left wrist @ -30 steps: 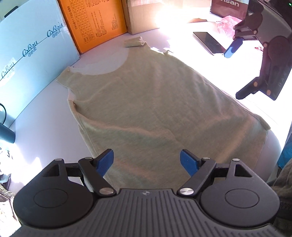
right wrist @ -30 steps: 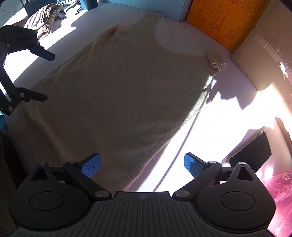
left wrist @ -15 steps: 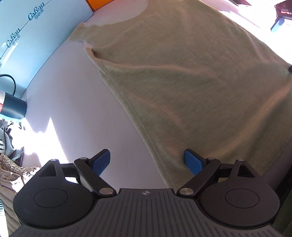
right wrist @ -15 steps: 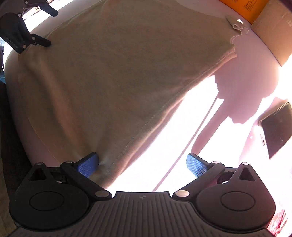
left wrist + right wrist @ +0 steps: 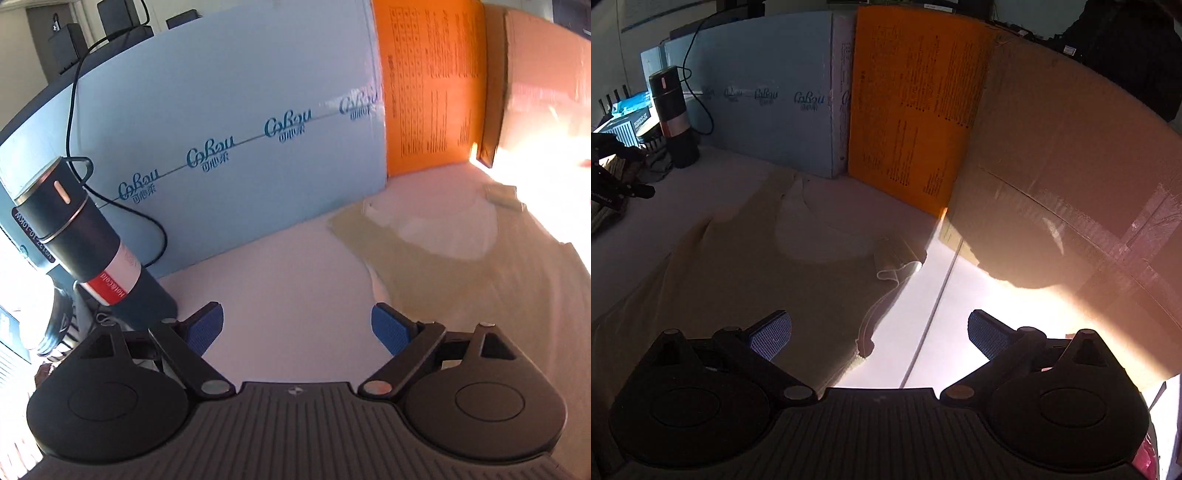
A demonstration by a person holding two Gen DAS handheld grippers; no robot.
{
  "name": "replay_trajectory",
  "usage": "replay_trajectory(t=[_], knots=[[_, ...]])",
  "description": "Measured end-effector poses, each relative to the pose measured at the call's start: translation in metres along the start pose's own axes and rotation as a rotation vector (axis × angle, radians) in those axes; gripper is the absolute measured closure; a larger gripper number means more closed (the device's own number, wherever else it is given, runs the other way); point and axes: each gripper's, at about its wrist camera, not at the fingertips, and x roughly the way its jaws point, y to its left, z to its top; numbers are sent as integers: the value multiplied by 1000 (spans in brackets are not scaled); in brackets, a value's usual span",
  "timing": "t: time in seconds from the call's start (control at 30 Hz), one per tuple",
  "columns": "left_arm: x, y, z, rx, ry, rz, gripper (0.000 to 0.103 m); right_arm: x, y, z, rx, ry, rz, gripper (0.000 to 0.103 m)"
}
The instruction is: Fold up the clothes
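The top (image 5: 738, 266) lies flat on the counter (image 5: 280, 280). Left claw (image 5: 297, 326) and right claw (image 5: 879, 332) gape, both empty.

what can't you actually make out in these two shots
- Tank top hem: left wrist view, cut off by the right edge and the left claw body.
- Far strap: left wrist view, washed out by sun glare.
- Orange board print: right wrist view, too small and blurred.
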Motion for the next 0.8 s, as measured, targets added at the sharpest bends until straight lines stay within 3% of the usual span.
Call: replay_trajectory(t=[0.13,0.27,0.47,0.67,0.8], knots=[[46,-14,21,-94,-7,-71,16,51,-6,14,96,-60,68,0],[90,-27,31,-78,36,-46,16,105,-16,7,195,-6,175,0],[139,-26,39,-142,84,-29,16,157,-37,-10,317,18,275,0],[160,-27,43,-157,68,-17,16,164,-45,-14,346,-115,382,0],[165,-34,46,-142,59,4,16,164,-43,-17,367,-135,454,0]])
